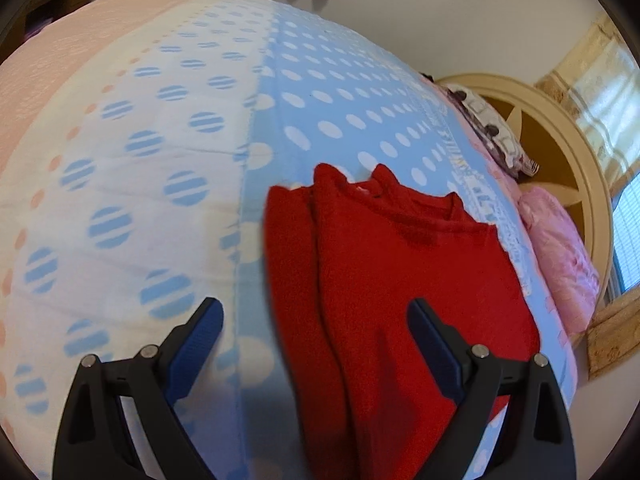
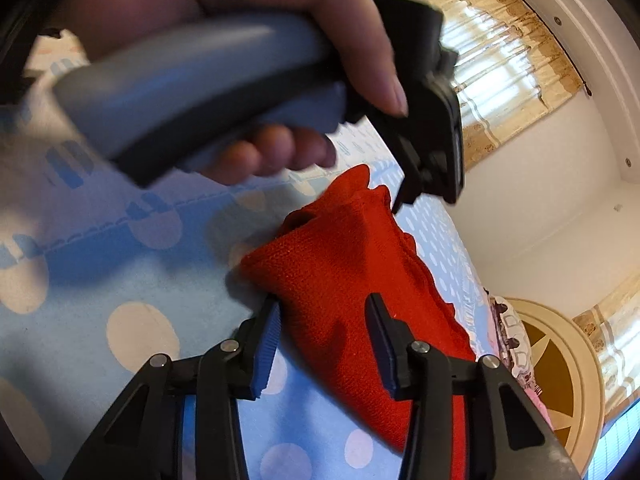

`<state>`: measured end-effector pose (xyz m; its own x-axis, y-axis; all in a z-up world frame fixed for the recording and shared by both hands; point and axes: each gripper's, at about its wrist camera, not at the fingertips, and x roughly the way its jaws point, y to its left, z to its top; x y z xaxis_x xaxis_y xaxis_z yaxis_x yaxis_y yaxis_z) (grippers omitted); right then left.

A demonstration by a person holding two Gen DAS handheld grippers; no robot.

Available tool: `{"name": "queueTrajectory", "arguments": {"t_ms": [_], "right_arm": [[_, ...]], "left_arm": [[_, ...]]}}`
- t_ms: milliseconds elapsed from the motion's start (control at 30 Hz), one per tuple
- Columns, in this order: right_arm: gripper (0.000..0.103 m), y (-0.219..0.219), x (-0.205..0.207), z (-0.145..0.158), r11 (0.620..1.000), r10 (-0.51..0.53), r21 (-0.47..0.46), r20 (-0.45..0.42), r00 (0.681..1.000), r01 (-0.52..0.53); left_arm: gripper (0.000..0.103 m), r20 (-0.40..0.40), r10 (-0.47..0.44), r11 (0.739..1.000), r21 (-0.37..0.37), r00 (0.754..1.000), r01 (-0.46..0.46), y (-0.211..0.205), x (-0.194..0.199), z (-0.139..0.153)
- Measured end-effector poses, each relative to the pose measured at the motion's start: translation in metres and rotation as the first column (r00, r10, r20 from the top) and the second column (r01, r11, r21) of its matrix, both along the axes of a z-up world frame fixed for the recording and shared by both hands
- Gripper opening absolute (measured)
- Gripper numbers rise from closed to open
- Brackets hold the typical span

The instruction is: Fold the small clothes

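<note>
One red sweater (image 1: 400, 280) lies part-folded on the bed (image 1: 160, 160). Right hand-held gripper (image 2: 324, 332) straddles its edge, pads not pinching; left hand-held gripper (image 1: 316, 320) spread above it. Next: pinch, fold over.

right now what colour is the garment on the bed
Plain red garment, knit-textured; clearest in the right wrist view.

Red knit garment (image 1: 400, 272); bedsheet (image 1: 168, 128) blue-white polka-dotted, pink edge; pillow (image 1: 560, 256) pink.
</note>
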<state>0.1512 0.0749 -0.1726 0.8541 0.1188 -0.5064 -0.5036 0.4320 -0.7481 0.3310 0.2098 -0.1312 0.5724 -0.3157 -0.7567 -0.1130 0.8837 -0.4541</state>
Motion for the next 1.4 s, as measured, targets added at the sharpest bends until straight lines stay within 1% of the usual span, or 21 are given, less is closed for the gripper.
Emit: {"name": "queueTrajectory", "arguments": {"t_ms": [133,200,267,333,367,400,433,467,533,567,600,633,733,933,1033,1133,1233,1400], "right_arm": [[0.039,0.003,-0.001,-0.003,1.000,0.013,-0.018,0.014,1.000,-0.012],[0.039,0.003,0.000,-0.004,1.000,0.015,-0.026,0.028,0.999,-0.014],[0.039,0.004,0.002,-0.004,1.000,0.011,-0.023,0.028,1.000,-0.010],[0.038,0.005,0.006,-0.004,1.000,0.007,-0.022,0.028,1.000,-0.007],[0.033,0.004,0.005,-0.004,1.000,0.010,-0.022,0.026,1.000,-0.009],[0.027,0.005,0.006,-0.005,0.999,0.015,-0.030,0.024,1.000,-0.014],[0.025,0.006,0.007,-0.006,0.999,0.019,-0.039,0.025,1.000,-0.018],[0.020,0.007,0.006,-0.007,0.999,0.024,-0.046,0.029,0.999,-0.023],[0.017,0.007,0.006,-0.009,0.998,0.030,-0.051,0.031,0.999,-0.029],[0.014,0.007,0.005,-0.008,0.999,0.031,-0.045,0.030,0.999,-0.029],[0.012,0.004,0.004,-0.005,0.999,0.034,-0.035,0.033,0.999,-0.033],[0.011,0.003,0.002,-0.002,0.999,0.037,-0.024,0.037,0.999,-0.036],[0.010,-0.003,-0.003,0.010,0.999,0.042,0.021,0.039,0.998,-0.043],[0.009,-0.020,0.001,0.027,0.992,0.028,0.120,0.004,1.000,-0.028],[0.008,-0.027,0.004,0.035,0.986,0.014,0.169,0.001,1.000,-0.014],[0.007,-0.036,0.007,0.047,0.976,-0.003,0.217,0.008,1.000,0.001],[0.006,-0.046,0.013,0.057,0.961,-0.026,0.274,0.003,1.000,0.024],[0.006,-0.069,0.022,0.071,0.928,-0.075,0.366,0.003,0.997,0.069]], "left_arm": [[0.094,-0.009,-0.016,1.000,0.005,1.000,0.016,0.002,0.014,-0.006],[0.090,0.011,-0.015,1.000,-0.010,1.000,0.015,0.005,0.016,-0.007],[0.086,0.011,-0.022,0.999,-0.044,1.000,0.023,0.007,0.019,-0.011],[0.079,0.024,-0.034,0.998,-0.049,0.999,0.035,0.005,0.020,-0.011],[0.069,0.023,-0.047,0.998,-0.046,0.999,0.048,0.003,0.022,-0.011],[0.056,0.022,-0.052,0.998,-0.046,0.998,0.053,0.002,0.023,-0.012],[0.045,0.024,-0.057,0.997,-0.055,0.998,0.059,0.003,0.023,-0.013],[0.019,0.015,-0.066,0.995,-0.070,0.998,0.067,0.003,0.025,-0.015],[0.015,0.014,-0.052,0.992,-0.114,0.999,0.053,0.009,0.024,-0.018],[0.013,0.023,-0.052,0.990,-0.133,0.998,0.054,0.012,0.022,-0.017],[0.013,0.031,-0.051,0.990,-0.132,0.998,0.054,0.013,0.020,-0.016],[0.013,0.036,-0.049,0.989,-0.136,0.998,0.053,0.014,0.018,-0.015],[0.012,0.050,-0.032,0.982,-0.187,0.998,0.041,0.020,0.010,-0.009],[0.012,0.081,-0.022,0.976,-0.213,0.996,0.039,0.013,0.008,0.007],[0.012,0.088,-0.021,0.973,-0.229,0.996,0.040,0.009,0.011,0.010],[0.012,0.098,-0.011,0.964,-0.265,0.995,0.037,0.007,0.013,0.014],[0.012,0.133,-0.007,0.954,-0.295,0.991,0.047,0.000,0.014,0.024],[0.012,0.186,-0.019,0.952,-0.298,0.982,0.075,-0.023,0.021,0.047]]}}
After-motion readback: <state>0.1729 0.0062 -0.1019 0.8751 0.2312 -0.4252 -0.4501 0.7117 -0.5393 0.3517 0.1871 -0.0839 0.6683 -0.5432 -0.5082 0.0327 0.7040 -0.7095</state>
